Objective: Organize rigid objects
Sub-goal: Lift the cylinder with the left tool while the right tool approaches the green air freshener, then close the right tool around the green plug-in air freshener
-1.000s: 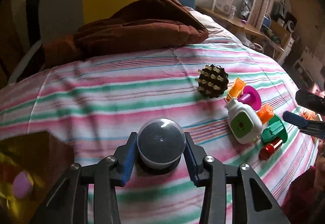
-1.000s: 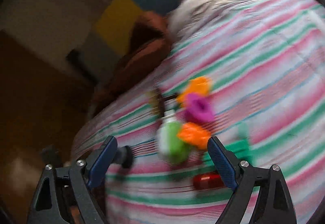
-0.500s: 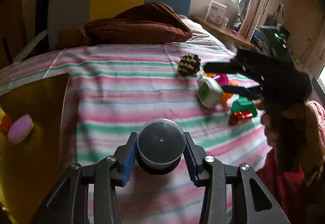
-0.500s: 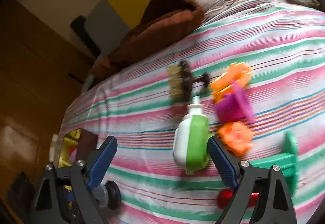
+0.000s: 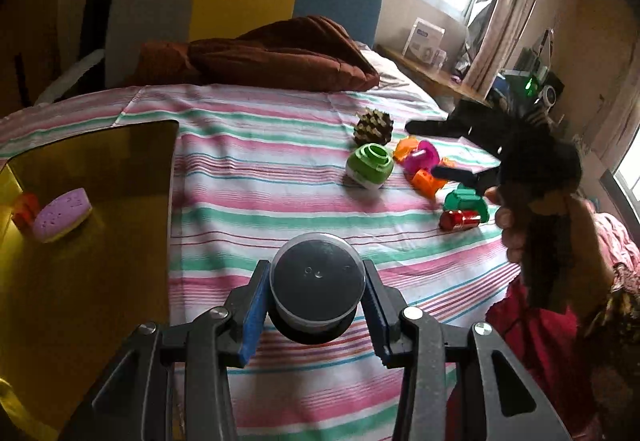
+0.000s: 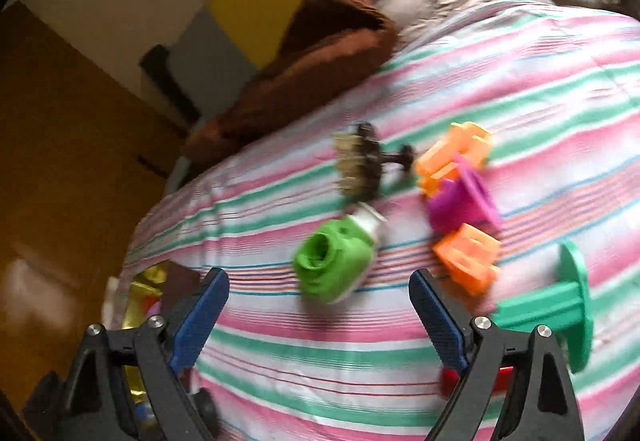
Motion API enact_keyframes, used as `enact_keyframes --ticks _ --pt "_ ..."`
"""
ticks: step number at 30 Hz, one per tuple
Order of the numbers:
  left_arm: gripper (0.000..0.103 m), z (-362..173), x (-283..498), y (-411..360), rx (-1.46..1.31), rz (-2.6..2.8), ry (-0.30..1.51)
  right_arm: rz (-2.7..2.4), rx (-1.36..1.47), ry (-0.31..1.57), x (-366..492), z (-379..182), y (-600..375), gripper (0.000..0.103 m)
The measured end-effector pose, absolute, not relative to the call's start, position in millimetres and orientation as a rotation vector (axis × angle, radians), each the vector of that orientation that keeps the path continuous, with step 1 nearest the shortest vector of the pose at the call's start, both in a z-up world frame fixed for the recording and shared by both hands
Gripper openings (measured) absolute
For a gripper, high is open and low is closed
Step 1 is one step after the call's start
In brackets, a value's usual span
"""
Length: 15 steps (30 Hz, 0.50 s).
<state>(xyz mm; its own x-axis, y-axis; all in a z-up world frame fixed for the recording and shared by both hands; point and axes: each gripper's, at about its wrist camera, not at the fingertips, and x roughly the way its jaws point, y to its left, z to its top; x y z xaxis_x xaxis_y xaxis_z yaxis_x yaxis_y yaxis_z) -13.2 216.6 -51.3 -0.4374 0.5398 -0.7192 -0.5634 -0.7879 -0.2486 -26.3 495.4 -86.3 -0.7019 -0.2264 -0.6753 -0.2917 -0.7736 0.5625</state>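
My left gripper (image 5: 316, 305) is shut on a round dark container with a clear lid (image 5: 317, 289), held above the striped bed beside the yellow box (image 5: 88, 241). My right gripper (image 6: 320, 301) is open and empty, just short of the green and white toy (image 6: 336, 261), which also shows in the left wrist view (image 5: 369, 165). Around that toy lie a brown spiky brush (image 6: 360, 165), orange pieces (image 6: 468, 257), a magenta cup (image 6: 464, 201), a green spool (image 6: 560, 305) and a red piece (image 5: 460, 219).
The yellow box holds a purple and yellow sponge (image 5: 62, 213) and a red item (image 5: 24, 207). A brown blanket (image 5: 276, 57) lies at the head of the bed. A wooden shelf (image 5: 436, 77) stands by the window.
My left gripper pulled back and left with the container, so the yellow box fills more of the view. My right gripper moved closer to the toys. The green and white toy has turned over.
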Motion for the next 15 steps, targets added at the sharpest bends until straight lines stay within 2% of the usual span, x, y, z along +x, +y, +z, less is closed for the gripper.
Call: enact_keyframes --ticks 7,15 --pt "0.044 -29.9 -7.8 197.2 -1.017 2.229 0.013 2.595 -1.303 0.779 -46.9 -92.7 460.4 0.091" --pt "0.044 -13.5 -9.5 156.8 -0.974 2.285 -0.040 2.378 -1.297 0.993 -85.2 -119.9 458.3 0.092"
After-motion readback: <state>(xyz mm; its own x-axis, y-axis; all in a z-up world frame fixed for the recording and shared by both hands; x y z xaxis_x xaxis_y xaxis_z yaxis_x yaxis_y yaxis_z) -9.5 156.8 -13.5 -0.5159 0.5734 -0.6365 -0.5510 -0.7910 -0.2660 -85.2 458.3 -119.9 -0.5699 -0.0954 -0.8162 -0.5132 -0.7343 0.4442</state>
